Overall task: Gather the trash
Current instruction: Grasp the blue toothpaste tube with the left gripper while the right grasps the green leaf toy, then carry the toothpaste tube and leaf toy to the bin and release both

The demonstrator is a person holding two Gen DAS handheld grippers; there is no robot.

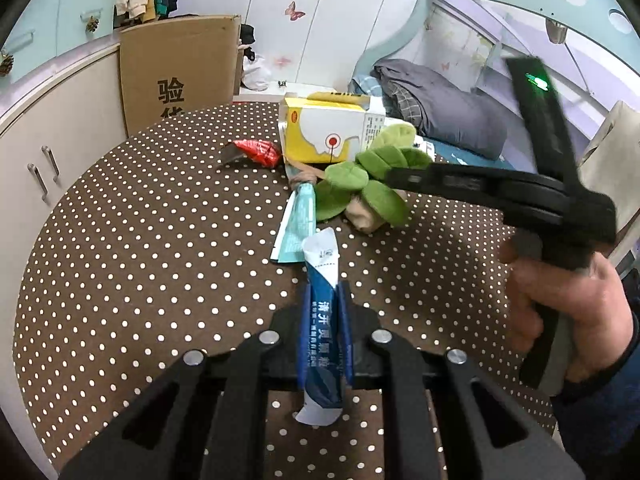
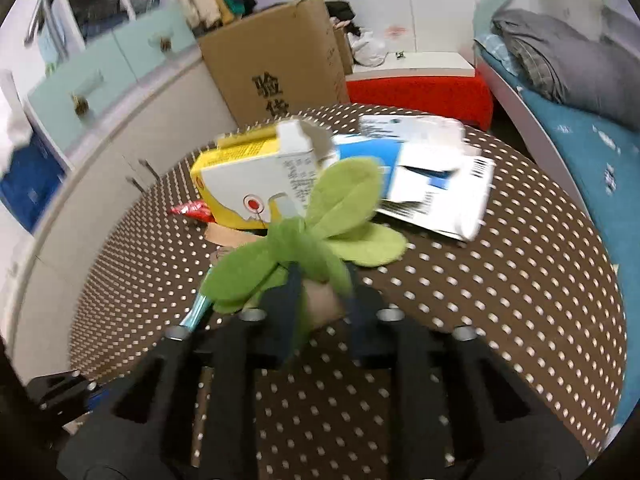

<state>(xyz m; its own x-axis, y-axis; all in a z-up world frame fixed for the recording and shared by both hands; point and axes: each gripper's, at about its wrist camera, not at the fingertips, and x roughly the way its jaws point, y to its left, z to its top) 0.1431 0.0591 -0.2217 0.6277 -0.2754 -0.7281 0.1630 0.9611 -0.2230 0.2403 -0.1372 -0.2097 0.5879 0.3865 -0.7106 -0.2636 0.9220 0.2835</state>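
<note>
The left gripper [image 1: 325, 300] is clamped on a blue-and-white sachet wrapper [image 1: 323, 312] above the brown polka-dot table [image 1: 140, 260]. The right gripper [image 2: 320, 296] is clenched on a green-leafed plush toy [image 2: 316, 232]. Beyond it a yellow-and-white carton [image 1: 320, 130], a red foil wrapper [image 1: 258, 152] and a teal sachet [image 1: 296, 220] crowd the tabletop.

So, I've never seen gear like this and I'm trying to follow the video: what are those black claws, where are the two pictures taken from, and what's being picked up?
They are hand-held grabbers, one per hand, each carrying a camera that looks along its two fingers. In the left camera's picture, the left gripper is clamped on a blue sachet, and the person's other hand holds the right tool. In the right camera's picture, the right gripper closes around a green leafy plush toy. On the polka-dot table lie a yellow carton, a red wrapper, a teal packet and a blue-and-white box.
</note>
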